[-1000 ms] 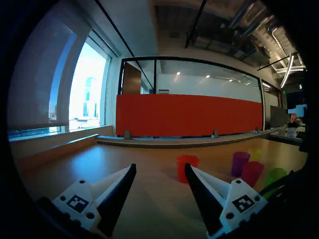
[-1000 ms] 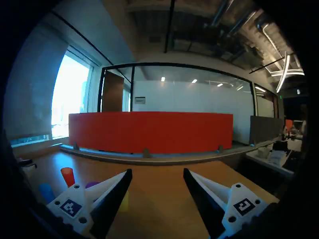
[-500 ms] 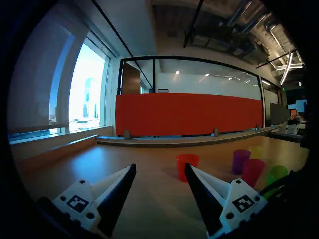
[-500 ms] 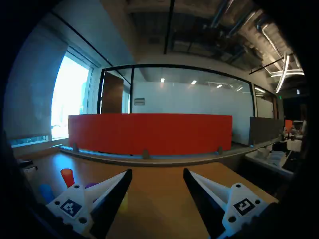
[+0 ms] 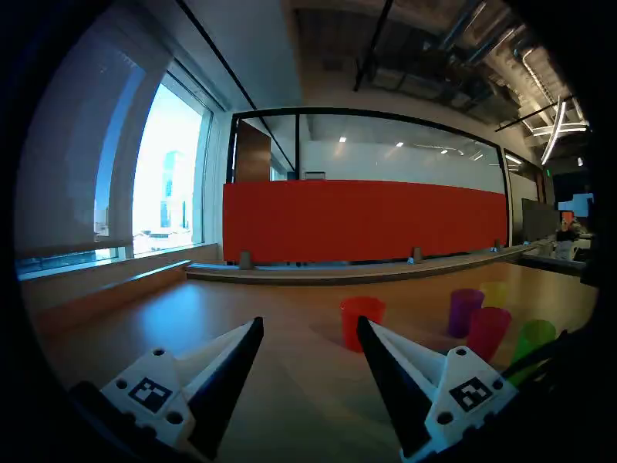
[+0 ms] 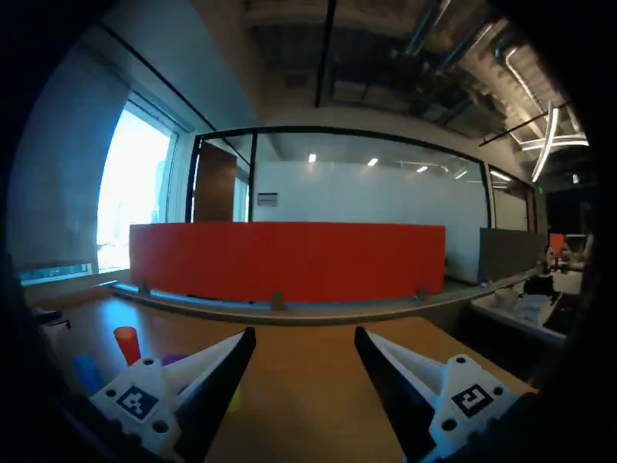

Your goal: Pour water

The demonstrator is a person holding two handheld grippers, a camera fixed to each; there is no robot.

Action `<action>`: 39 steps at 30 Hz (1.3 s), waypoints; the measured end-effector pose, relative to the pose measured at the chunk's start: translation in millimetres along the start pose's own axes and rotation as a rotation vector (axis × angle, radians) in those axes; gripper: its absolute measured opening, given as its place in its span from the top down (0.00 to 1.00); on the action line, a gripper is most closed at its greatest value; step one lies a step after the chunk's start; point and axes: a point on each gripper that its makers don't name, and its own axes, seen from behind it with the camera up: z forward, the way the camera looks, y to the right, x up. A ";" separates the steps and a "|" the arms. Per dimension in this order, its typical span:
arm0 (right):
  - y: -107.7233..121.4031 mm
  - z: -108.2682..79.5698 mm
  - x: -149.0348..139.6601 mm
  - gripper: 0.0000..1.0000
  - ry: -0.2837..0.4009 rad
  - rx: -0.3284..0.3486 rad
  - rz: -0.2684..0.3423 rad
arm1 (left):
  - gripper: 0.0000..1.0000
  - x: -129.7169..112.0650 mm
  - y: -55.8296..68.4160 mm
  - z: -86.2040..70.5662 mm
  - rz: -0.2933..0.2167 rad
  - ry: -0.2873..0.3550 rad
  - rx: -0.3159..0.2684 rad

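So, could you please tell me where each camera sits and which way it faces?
Left gripper view: rides the left gripper, low over the wooden table, facing the long red partition; its open fingers frame a red plastic cup.
Right gripper view: rides the right gripper, facing likewise, its open fingers in front.
Shared: the partition and table.

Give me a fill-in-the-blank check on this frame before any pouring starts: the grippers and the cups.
1. The left gripper and the right gripper are both ____, holding nothing.
2. In the left gripper view, the purple cup stands to the ____ of the red cup.
3. The cup at the far right of that view is ____.
4. In the right gripper view, the cup left of the red cup is ____.

Missing words: open; right; green; blue.
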 end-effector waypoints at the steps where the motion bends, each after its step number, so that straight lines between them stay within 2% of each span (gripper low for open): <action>1: 0.3 0.0 0.7 0.01 0.005 -0.002 -0.005 | 0.10 0.1 0.0 0.0 0.000 0.000 0.000; 6: -0.7 0.0 2.5 0.01 0.034 0.000 -0.024 | 0.10 0.2 0.0 0.0 0.000 0.000 0.000; 15: 0.5 3.8 -13.6 0.01 0.062 0.014 0.000 | 0.10 0.3 -0.1 0.1 0.000 0.000 0.000; 32: -3.7 3.2 -48.3 0.01 0.073 0.019 0.063 | 0.10 0.2 0.0 0.8 0.000 0.000 0.000; 39: -2.4 5.5 -71.7 0.01 0.058 0.015 0.053 | 0.10 0.1 0.0 0.6 0.001 0.000 0.000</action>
